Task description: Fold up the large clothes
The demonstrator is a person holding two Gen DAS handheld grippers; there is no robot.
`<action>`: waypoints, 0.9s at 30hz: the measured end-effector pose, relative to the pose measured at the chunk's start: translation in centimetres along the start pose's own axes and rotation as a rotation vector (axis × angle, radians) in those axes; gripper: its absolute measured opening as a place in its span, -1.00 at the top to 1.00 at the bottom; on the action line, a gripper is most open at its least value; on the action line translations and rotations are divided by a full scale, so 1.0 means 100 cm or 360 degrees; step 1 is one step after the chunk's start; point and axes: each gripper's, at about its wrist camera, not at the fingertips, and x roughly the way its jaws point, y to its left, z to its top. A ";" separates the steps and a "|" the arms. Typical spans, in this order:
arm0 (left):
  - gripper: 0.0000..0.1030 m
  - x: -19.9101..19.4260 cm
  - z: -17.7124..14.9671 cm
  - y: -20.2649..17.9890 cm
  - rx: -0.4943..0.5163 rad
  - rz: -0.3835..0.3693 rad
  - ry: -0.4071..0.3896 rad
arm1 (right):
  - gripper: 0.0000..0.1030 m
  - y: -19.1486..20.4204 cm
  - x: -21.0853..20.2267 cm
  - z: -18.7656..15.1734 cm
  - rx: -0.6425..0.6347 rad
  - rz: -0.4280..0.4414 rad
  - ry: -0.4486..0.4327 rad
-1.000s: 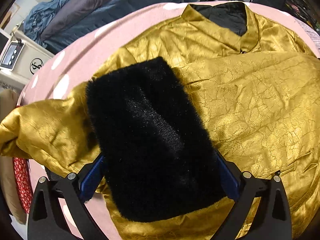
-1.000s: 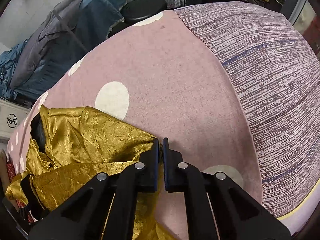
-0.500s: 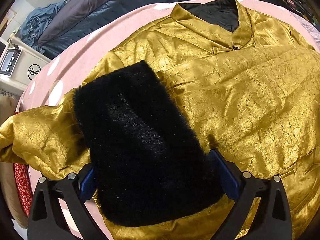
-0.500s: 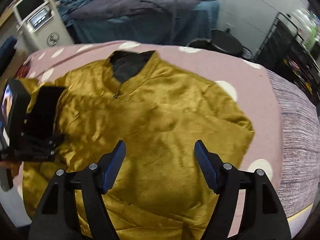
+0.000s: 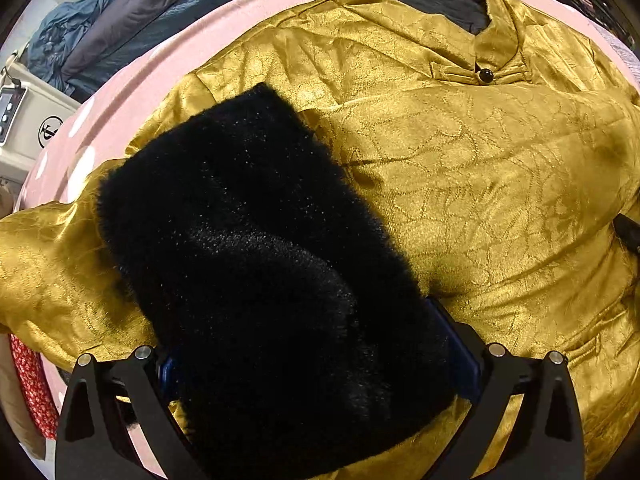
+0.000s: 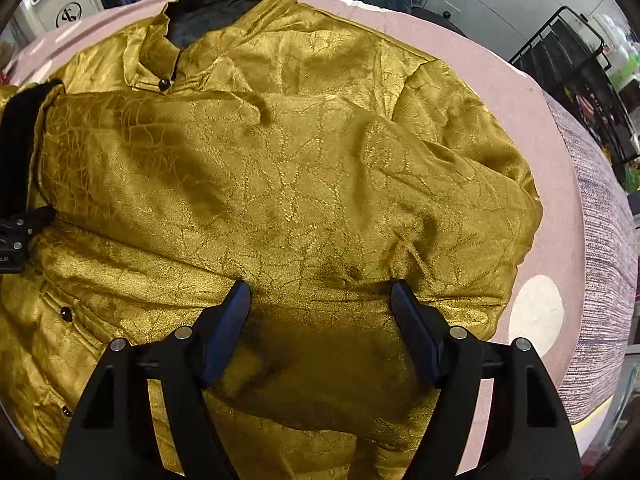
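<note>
1. Jacket, gold satin with a crackle weave, lies front-up and spread across a pink bed cover with white dots.
2. Stand collar at the far end, black lining showing inside it; one black button fastens the neck tab. Two more buttons visible down the front edge in the right wrist view.
3. Black fur cuff ends the sleeve on the left gripper's side; this sleeve is folded across the jacket's front, cuff lying on the gold cloth.
4. Left gripper: jaws clamped on the black fur cuff, one blue pad on each side, fur bulging over both pads. Gripper points steeply down.
5. Right gripper: jaws stand wide apart, having just been opening. Gold cloth of the jacket lies under and between the blue fingers; the pads do not press on it.
6. Other sleeve lies folded over the jacket's body, ahead of the right gripper, its end reaching the left gripper's side.
7. Left gripper's body is seen at the left edge of the right wrist view, beside the cuff.
8. Grey striped fabric adjoins the pink cover on the right gripper's side.
9. Dark blue-grey bedding piled beyond the bed; white appliance at the far left; black wire rack at the far right.
</note>
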 end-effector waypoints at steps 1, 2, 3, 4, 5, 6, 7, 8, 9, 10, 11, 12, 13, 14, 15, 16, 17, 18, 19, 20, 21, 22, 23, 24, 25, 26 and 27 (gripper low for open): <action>-0.91 0.001 0.000 0.000 -0.0001 -0.0002 -0.0011 | -0.53 0.004 0.000 -0.001 0.0008 -0.0021 -0.0011; -0.91 0.001 -0.001 0.002 -0.0001 -0.0005 -0.0021 | -0.55 0.007 0.000 -0.001 0.0013 -0.0040 -0.0021; -0.91 0.004 0.001 0.007 -0.0002 -0.0013 -0.0032 | -0.61 0.010 -0.001 -0.002 0.0017 -0.0073 -0.0037; -0.91 0.005 0.000 0.008 -0.0006 -0.0022 -0.0039 | -0.74 0.011 -0.001 -0.004 0.0023 -0.0106 -0.0047; -0.91 0.007 -0.005 0.003 -0.0010 -0.0029 -0.0043 | -0.84 0.012 0.000 -0.005 0.0037 -0.0149 -0.0049; -0.91 0.007 -0.007 0.003 -0.0011 -0.0038 -0.0046 | -0.90 0.010 0.002 -0.006 0.0075 -0.0161 -0.0042; -0.91 0.007 -0.007 0.003 -0.0009 -0.0043 -0.0046 | -0.90 0.004 0.004 -0.005 0.0107 -0.0134 -0.0040; -0.91 0.008 -0.008 0.004 -0.0005 -0.0044 -0.0044 | -0.90 0.001 0.006 -0.005 0.0133 -0.0113 -0.0036; -0.91 0.008 -0.009 0.004 -0.0002 -0.0044 -0.0038 | -0.90 0.001 0.005 -0.004 0.0135 -0.0111 -0.0024; -0.91 0.007 -0.009 0.004 0.0000 -0.0043 -0.0024 | -0.90 0.000 0.004 -0.004 0.0120 -0.0121 -0.0011; -0.91 0.007 -0.007 0.005 0.0002 -0.0041 -0.0010 | -0.90 0.001 0.003 -0.004 0.0109 -0.0128 -0.0003; -0.90 0.005 -0.007 0.005 0.0003 -0.0037 0.0005 | -0.90 0.002 0.002 -0.004 0.0092 -0.0132 0.0003; -0.90 0.004 -0.004 0.006 0.0001 -0.0030 0.0009 | -0.90 0.001 0.001 -0.003 0.0084 -0.0129 0.0009; -0.90 -0.001 -0.005 0.005 -0.0004 -0.0019 -0.0001 | -0.90 0.001 0.001 0.001 0.0082 -0.0124 0.0020; -0.88 -0.010 -0.007 0.006 -0.0008 -0.0006 -0.0028 | -0.90 0.001 -0.003 0.001 0.0094 -0.0114 0.0034; -0.88 -0.015 -0.009 0.007 -0.0011 0.0002 -0.0057 | -0.90 0.001 -0.011 0.000 0.0112 -0.0108 0.0026; -0.88 -0.023 -0.015 0.008 -0.0013 0.0001 -0.0094 | -0.90 0.000 -0.018 0.000 0.0136 -0.0099 -0.0003; -0.88 -0.029 -0.019 0.008 -0.0017 -0.0005 -0.0122 | -0.90 0.000 -0.030 -0.003 0.0173 -0.0077 -0.0055; -0.88 -0.035 -0.026 0.010 -0.0026 -0.0009 -0.0154 | -0.90 0.000 -0.038 -0.004 0.0195 -0.0053 -0.0086; -0.88 -0.040 -0.032 0.012 -0.0041 -0.0014 -0.0177 | -0.90 0.001 -0.047 -0.007 0.0219 -0.0020 -0.0110; -0.88 -0.046 -0.041 0.017 -0.0069 -0.0028 -0.0198 | -0.90 0.003 -0.055 -0.011 0.0234 0.0012 -0.0114; -0.88 -0.049 -0.050 0.021 -0.0104 -0.0051 -0.0207 | -0.90 0.007 -0.057 -0.012 0.0241 0.0035 -0.0109; -0.88 -0.052 -0.057 0.025 -0.0137 -0.0071 -0.0210 | -0.90 0.012 -0.062 -0.017 0.0244 0.0068 -0.0089; -0.88 -0.055 -0.067 0.031 -0.0185 -0.0098 -0.0217 | -0.90 0.017 -0.066 -0.022 0.0239 0.0094 -0.0073; -0.88 -0.058 -0.076 0.035 -0.0228 -0.0124 -0.0220 | -0.90 0.024 -0.068 -0.026 0.0229 0.0121 -0.0058; -0.88 -0.059 -0.084 0.041 -0.0267 -0.0148 -0.0221 | -0.90 0.033 -0.070 -0.033 0.0215 0.0140 -0.0044; -0.88 -0.061 -0.093 0.047 -0.0308 -0.0175 -0.0221 | -0.90 0.039 -0.071 -0.037 0.0194 0.0155 -0.0027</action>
